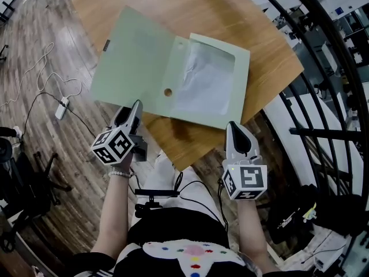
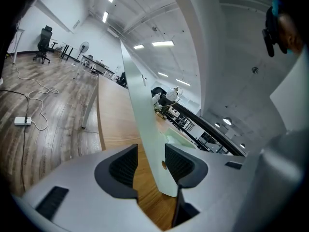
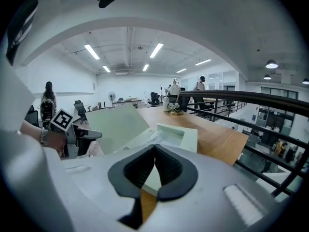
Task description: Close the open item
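**Green folder lies open, its cover between the left gripper's jaws**

A pale green folder (image 1: 222, 105) lies open on the wooden tabletop (image 1: 230, 16), close to the near edge. Its tray part rests on the wood and holds white paper (image 1: 204, 79). Its cover (image 1: 135, 56) spreads toward the left edge of the tabletop and reaches past it, over the floor (image 1: 34, 45). In the right gripper view the cover stands slanted upward, not flat. A small round hole (image 1: 168, 92) is in the spine strip between the cover and the tray.

The left gripper (image 1: 135, 105) is at the near edge of the cover. In the left gripper view its jaws are wide apart and the thin edge of the cover (image 2: 145, 120) passes between them. There is a clear gap to one pad, and the other pad is very near the cover. I cannot tell if that pad touches it.

The right gripper (image 1: 233, 126) is just beside the near edge of the tray part, over the near edge of the tabletop. Its jaws are together and nothing is between them.

On the floor, past the left edge, a white power strip (image 1: 61, 108) lies with its cable. A black railing (image 1: 323, 85) runs past the right edge.
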Demonstrator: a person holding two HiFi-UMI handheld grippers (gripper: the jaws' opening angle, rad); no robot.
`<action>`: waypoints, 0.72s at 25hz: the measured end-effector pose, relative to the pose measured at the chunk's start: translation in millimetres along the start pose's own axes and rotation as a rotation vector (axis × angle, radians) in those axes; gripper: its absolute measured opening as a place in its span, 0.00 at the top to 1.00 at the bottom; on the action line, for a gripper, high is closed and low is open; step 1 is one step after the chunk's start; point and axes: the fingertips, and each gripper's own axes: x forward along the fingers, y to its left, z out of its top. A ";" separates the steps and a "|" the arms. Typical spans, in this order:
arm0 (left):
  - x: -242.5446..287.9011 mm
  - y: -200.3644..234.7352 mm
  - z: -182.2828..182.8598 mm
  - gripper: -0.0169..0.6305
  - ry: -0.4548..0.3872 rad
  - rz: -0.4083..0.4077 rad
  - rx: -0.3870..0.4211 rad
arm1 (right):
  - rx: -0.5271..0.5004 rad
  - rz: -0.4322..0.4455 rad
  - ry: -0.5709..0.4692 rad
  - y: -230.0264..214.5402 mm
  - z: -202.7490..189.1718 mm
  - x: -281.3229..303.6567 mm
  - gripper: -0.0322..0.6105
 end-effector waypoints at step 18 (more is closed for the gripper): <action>0.6 -9.9 14.8 0.76 -0.022 0.012 0.037 | 0.262 -0.132 0.136 -58.3 -81.2 24.9 0.67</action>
